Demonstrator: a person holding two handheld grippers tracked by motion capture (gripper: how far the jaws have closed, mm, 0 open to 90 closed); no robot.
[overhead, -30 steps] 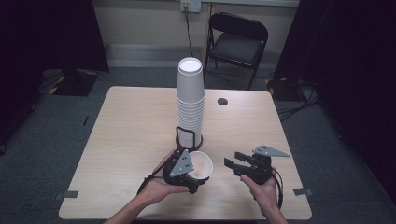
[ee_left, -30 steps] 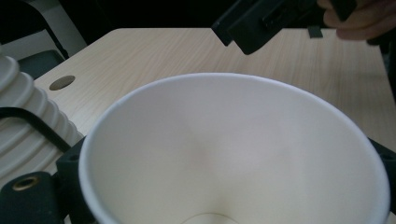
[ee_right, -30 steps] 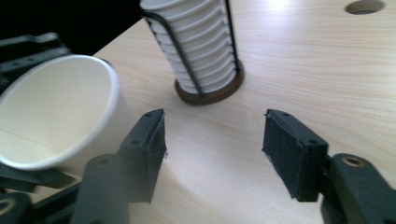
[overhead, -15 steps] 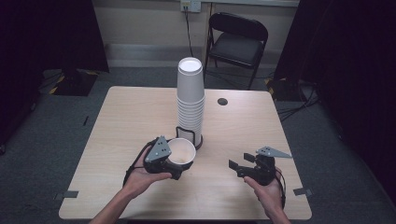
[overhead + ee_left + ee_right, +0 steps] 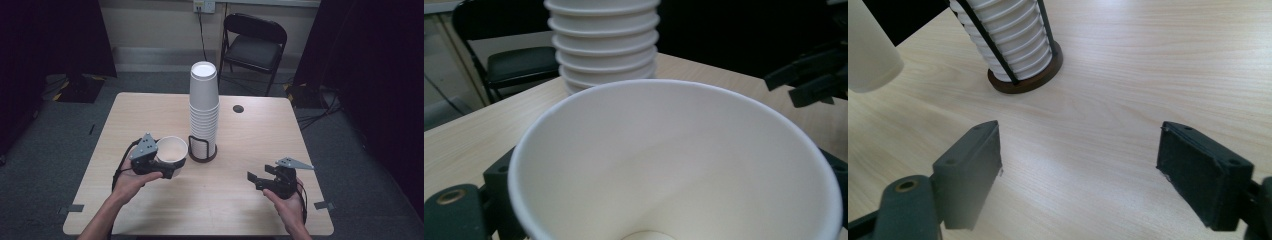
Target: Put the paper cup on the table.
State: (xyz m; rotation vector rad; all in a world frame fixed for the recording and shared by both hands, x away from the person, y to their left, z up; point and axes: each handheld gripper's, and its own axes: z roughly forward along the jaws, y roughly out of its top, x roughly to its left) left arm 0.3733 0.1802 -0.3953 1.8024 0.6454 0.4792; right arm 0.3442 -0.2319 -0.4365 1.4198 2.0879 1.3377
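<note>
On the pale wooden table the left gripper holds one white paper cup, just to the left of the tall stack of white paper cups. The single cup is tilted, with its open mouth turned up and toward the near side. In the left gripper view the cup stands between the two black jaws, which press on its wall at the left and right, so this claw is closed on the cup. Whether the cup's bottom touches the table I cannot tell.

The stack stands upright in a round dark holder with black wire bars, about in the middle of the table. In the right gripper view the holder and the lower cups of the stack are seen at the far left, and the bottom of the held cup shows at the left edge.

The right gripper is at the near right part of the table, well apart from the stack and from the other gripper. Its jaws have just been opening and now stand wide, with bare table between them. The person's right hand holds it from the near side, and the left hand holds the left gripper.

A small dark round hole is in the table to the right of the stack. Behind the table, on the far side, stands a black folding chair.
</note>
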